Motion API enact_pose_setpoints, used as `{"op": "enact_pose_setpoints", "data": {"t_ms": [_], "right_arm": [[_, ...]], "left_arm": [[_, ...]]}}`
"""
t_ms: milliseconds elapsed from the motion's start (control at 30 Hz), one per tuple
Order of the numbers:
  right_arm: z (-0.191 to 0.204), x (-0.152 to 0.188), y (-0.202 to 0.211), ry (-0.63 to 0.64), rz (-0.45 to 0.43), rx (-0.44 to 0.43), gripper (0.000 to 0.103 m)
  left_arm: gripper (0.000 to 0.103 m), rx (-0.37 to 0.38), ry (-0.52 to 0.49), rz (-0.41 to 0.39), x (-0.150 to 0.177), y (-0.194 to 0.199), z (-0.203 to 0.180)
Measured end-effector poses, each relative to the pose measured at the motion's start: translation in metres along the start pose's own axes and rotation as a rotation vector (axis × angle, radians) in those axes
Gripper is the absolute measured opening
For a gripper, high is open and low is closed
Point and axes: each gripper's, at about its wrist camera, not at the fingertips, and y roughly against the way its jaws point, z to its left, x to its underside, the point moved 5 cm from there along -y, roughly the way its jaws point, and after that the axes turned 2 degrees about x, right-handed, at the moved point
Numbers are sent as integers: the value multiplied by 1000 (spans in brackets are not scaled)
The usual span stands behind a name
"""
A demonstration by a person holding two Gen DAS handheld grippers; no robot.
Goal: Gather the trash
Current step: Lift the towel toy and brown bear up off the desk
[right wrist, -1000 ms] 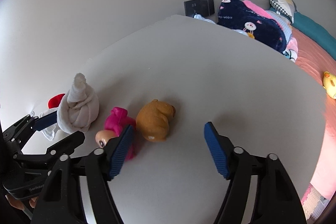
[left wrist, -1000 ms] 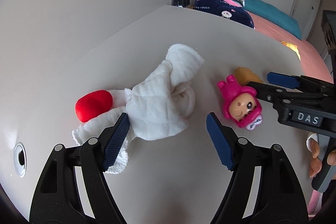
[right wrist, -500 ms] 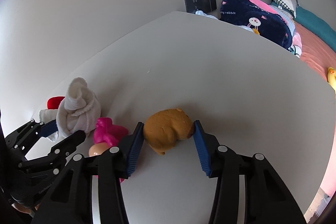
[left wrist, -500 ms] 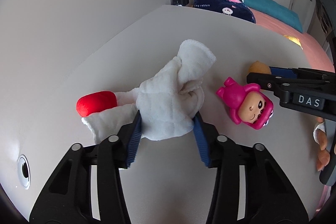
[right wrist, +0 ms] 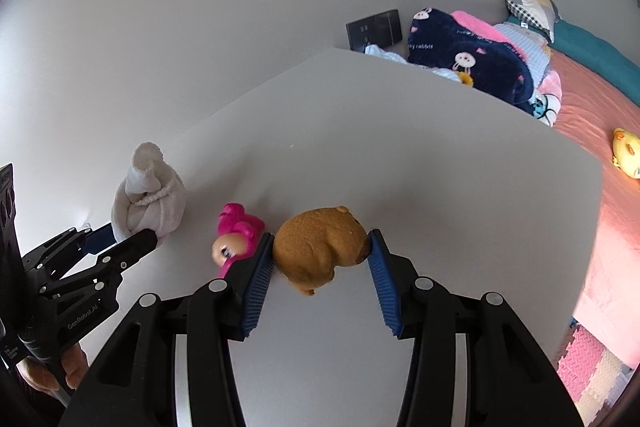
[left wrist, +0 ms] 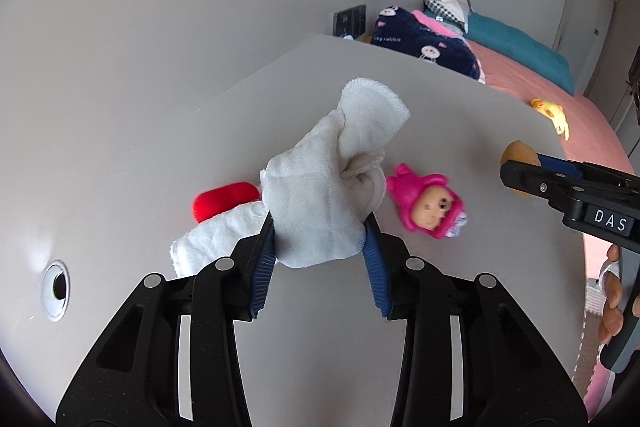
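Left hand-held gripper (left wrist: 320,231) clamps the white cloth bundle (left wrist: 320,203). Right hand-held gripper (right wrist: 321,247), marked "DAS", clamps the brown capybara toy (right wrist: 320,247). Navy blanket (right wrist: 468,63) reads "rabbit".

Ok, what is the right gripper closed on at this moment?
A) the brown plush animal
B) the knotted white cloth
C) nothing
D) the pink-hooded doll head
A: in the right wrist view, the right gripper has both blue pads pressed against the brown plush animal.
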Motion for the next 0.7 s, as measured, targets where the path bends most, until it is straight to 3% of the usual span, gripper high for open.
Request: {"op": "enact_pose_setpoints", "data": {"t_ms": [700], "right_arm": [[-47,50,103,-63,-91,50,49]], "left_arm": [[40,100,-80,-34,14,39,-99]]}}
